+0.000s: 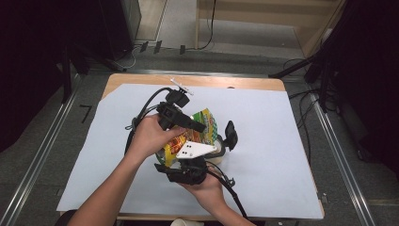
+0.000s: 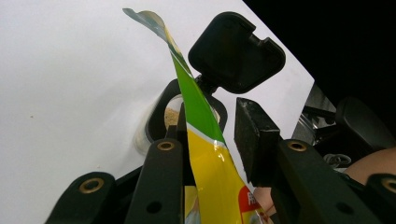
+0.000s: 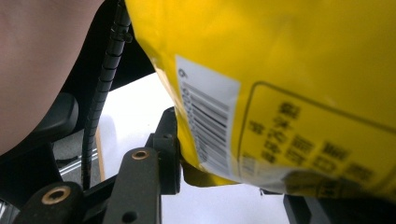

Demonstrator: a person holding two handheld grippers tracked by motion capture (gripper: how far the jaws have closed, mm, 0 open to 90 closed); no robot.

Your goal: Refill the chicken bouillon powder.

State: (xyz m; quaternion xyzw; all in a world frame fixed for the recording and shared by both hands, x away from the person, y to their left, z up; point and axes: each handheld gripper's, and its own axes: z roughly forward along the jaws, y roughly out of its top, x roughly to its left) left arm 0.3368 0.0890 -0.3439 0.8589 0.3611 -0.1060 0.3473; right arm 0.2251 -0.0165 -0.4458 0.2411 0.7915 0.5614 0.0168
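A person is tipping a yellow-and-green snack bag (image 1: 192, 134) over a small jar (image 1: 218, 151) near the middle of the paper-covered table (image 1: 282, 141), apparently to pour its contents in. The left gripper (image 2: 212, 135) is reaching from the far side; in its own view the bag's upper edge runs between the jaws, lying against the left pad while the right pad stands clear of it, so the jaws are apart and steadying rather than pinching. Beyond them sits the jar, its black flip lid (image 2: 236, 51) swung up and pale crumbs visible in the mouth, which is probably why the bag's opened corner is aimed there. The right gripper (image 1: 186, 172) is coming from the near side under the bag's lower end; in its view the barcode panel (image 3: 208, 121) hides the far jaw, so I cannot tell whether it is clamping.
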